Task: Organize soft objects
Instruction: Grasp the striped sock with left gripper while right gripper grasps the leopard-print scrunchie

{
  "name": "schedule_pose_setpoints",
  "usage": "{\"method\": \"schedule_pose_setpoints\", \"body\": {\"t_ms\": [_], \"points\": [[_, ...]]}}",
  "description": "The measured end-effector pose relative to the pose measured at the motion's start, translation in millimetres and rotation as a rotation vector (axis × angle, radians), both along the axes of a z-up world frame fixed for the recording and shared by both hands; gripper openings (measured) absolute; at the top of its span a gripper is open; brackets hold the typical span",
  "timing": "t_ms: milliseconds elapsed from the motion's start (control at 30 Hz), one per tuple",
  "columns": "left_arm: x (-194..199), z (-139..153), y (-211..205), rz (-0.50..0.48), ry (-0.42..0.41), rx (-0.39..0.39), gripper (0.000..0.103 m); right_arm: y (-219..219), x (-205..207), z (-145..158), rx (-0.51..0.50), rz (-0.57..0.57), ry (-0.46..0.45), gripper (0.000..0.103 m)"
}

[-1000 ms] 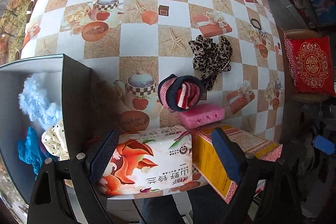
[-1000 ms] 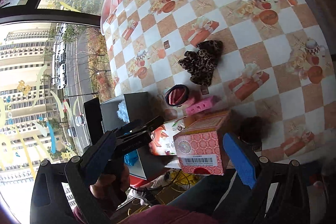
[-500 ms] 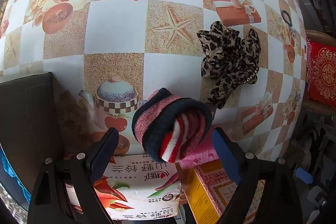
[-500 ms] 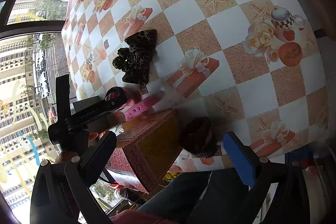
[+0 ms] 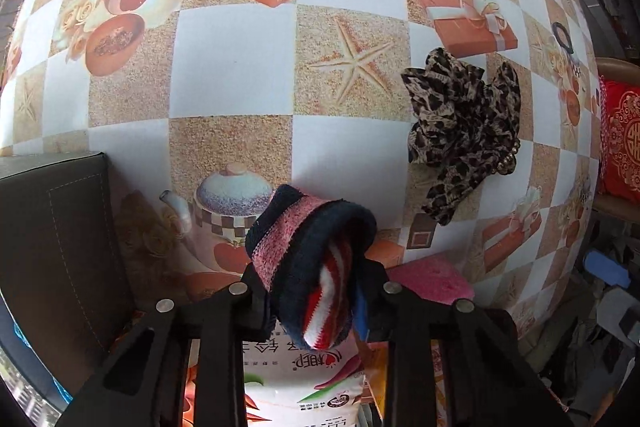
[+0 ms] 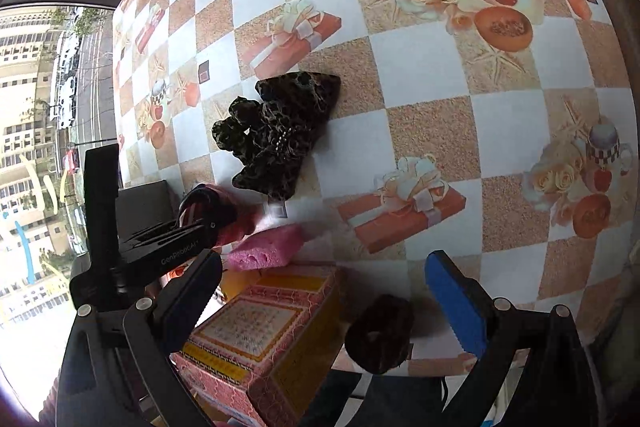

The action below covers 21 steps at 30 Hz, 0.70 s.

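Closing on the striped sock [image 5: 316, 279], the left tongs [image 5: 316, 291] now pinch it.

You have soft, even daylight here, coming from the window [image 6: 48, 75] at the left of your right wrist view, slightly washed out. Shadows on the tablecloth [image 5: 232, 67] are faint. Both fisheye views bow strongly toward dark corners; focus is sharp, with little blur.

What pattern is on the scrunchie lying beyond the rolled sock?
Leopard print, tan with dark spots, on the scrunchie; the left wrist view shows it best.
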<state>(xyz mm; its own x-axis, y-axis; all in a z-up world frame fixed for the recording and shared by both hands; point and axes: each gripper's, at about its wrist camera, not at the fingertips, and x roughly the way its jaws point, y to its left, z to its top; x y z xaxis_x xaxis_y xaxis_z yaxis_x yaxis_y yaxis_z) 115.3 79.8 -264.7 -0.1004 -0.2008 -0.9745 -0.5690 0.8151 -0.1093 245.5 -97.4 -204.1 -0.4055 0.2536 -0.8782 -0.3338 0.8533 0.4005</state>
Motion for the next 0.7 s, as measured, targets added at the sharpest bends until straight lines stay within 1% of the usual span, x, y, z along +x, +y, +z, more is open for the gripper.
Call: {"method": "schedule_pose_setpoints", "body": {"t_ms": [67,167,267,367,433,467,567,700], "points": [[-5,-1,7,0.021,0.006,0.012,0.032,22,3,-8,-0.013,0.066,-0.035,0.102],[-11,-5,16,0.050,0.014,0.005,0.032,58,4,-24,-0.034,0.185,-0.090,0.102],[-14,-9,20,0.076,0.012,0.004,0.035,90,0,-42,-0.035,0.291,-0.135,0.102],[-17,-13,25,0.092,0.011,0.004,0.037,113,-8,-58,-0.044,0.383,-0.181,0.102],[-18,-15,28,0.090,0.008,0.007,0.042,124,-15,-68,-0.063,0.451,-0.215,0.102],[-15,-15,22,0.082,0.008,0.013,0.044,127,-18,-74,-0.079,0.479,-0.226,0.102],[-4,-17,13,0.046,0.014,0.037,0.050,129,-24,-77,-0.105,0.521,-0.285,0.103],[2,-20,2,0.008,0.022,0.066,0.051,126,-30,-78,-0.103,0.542,-0.312,0.103]]}}
